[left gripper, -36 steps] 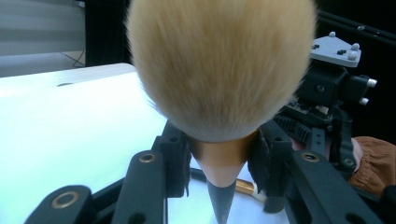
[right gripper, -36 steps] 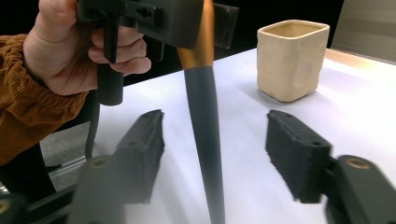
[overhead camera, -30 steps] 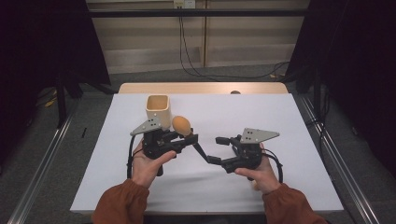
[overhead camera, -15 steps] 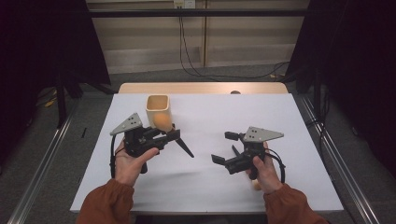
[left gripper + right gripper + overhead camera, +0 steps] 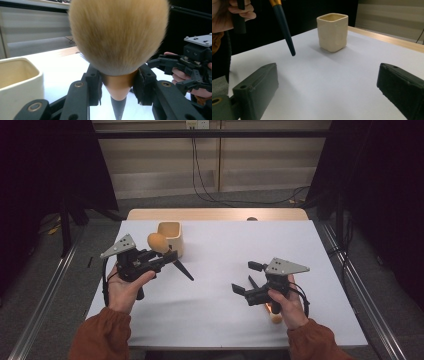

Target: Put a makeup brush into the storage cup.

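From above, the left gripper point(image 5: 167, 257) is lifted over the bench point(image 5: 300, 245), pinching a makeup brush point(image 5: 165, 251) by its neck: tan bristle head up beside the cream cup point(image 5: 170, 236), dark handle slanting down to the right, clear of the white cover. The right gripper point(image 5: 247, 280) sits well apart on the right, jaws spread with nothing between them, having just been opening.

Left gripper view now: the brush point(image 5: 117, 40) head looms big, its golden ferrule clamped between both jaws, the cup point(image 5: 17, 80) at lower left.

Right gripper view: jaws wide, bare bench point(image 5: 337, 82) between them, the cup point(image 5: 333, 32) upright ahead, the brush point(image 5: 284, 30) handle hanging tip-down at upper left, off the surface.
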`<state>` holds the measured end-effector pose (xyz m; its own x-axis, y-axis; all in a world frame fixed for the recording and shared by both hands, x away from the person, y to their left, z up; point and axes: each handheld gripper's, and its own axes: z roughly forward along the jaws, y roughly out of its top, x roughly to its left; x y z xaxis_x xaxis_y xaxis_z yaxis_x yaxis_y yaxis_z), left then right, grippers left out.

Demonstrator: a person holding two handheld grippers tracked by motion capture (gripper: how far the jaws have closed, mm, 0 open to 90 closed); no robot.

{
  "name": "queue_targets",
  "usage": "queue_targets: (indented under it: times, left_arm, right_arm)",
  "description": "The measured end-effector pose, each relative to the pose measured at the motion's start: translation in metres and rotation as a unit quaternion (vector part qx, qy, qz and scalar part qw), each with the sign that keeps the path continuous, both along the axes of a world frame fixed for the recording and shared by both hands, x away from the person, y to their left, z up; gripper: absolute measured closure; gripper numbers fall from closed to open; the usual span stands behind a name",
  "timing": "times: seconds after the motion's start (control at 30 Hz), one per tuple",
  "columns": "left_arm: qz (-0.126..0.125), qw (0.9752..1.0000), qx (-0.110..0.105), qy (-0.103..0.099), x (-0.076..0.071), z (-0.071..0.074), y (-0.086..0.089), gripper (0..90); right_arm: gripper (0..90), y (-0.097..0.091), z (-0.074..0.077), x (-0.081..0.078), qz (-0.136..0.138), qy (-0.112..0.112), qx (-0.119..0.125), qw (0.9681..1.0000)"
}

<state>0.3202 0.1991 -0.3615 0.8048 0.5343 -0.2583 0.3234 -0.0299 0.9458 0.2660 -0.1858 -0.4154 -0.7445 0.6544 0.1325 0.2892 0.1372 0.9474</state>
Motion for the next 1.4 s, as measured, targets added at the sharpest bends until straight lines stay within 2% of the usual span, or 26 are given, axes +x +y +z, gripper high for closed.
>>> queue_targets:
  times: [0.2,0.27,0.5,0.67,0.8,1.0,1.13,1.23,1.4]
  left_arm:
    - [0.011,0.9999,0.007,-0.005,0.005,0.007,0.009,62.2]
    - [0.016,0.9997,0.013,-0.009,0.006,0.011,0.013,62.2]
    - [0.031,0.9994,0.014,-0.010,0.009,0.015,0.021,62.2]
    - [0.040,0.9989,0.019,-0.012,0.013,0.018,0.027,62.2]
    - [0.049,0.9984,0.025,-0.010,0.016,0.021,0.031,62.2]
    - [0.060,0.9977,0.031,-0.010,0.021,0.025,0.036,62.1]
    - [0.062,0.9972,0.039,-0.013,0.025,0.029,0.036,62.2]
    - [0.062,0.9970,0.044,-0.015,0.027,0.033,0.035,62.2]
    - [0.067,0.9965,0.048,-0.017,0.030,0.039,0.036,62.1]
  right_arm:
    - [1.3,-0.007,0.000,-0.002,-0.025,-0.011,-0.003,0.9996]
    - [1.4,-0.008,-0.001,-0.003,-0.032,-0.022,-0.004,0.9992]
    - [1.1,-0.013,-0.006,-0.007,-0.053,-0.028,0.000,0.9982]
    - [1.0,-0.017,-0.007,-0.009,-0.054,-0.027,0.006,0.9982]
    - [1.2,-0.025,-0.007,-0.012,-0.056,-0.025,0.003,0.9981]
    - [1.4,-0.040,-0.010,-0.019,-0.081,-0.036,-0.003,0.9960]
    - [0.8,-0.050,-0.014,-0.024,-0.093,-0.041,-0.009,0.9948]
    - [0.9,-0.056,-0.016,-0.027,-0.104,-0.045,-0.005,0.9936]
    - [0.8,-0.065,-0.019,-0.032,-0.110,-0.042,-0.010,0.9930]
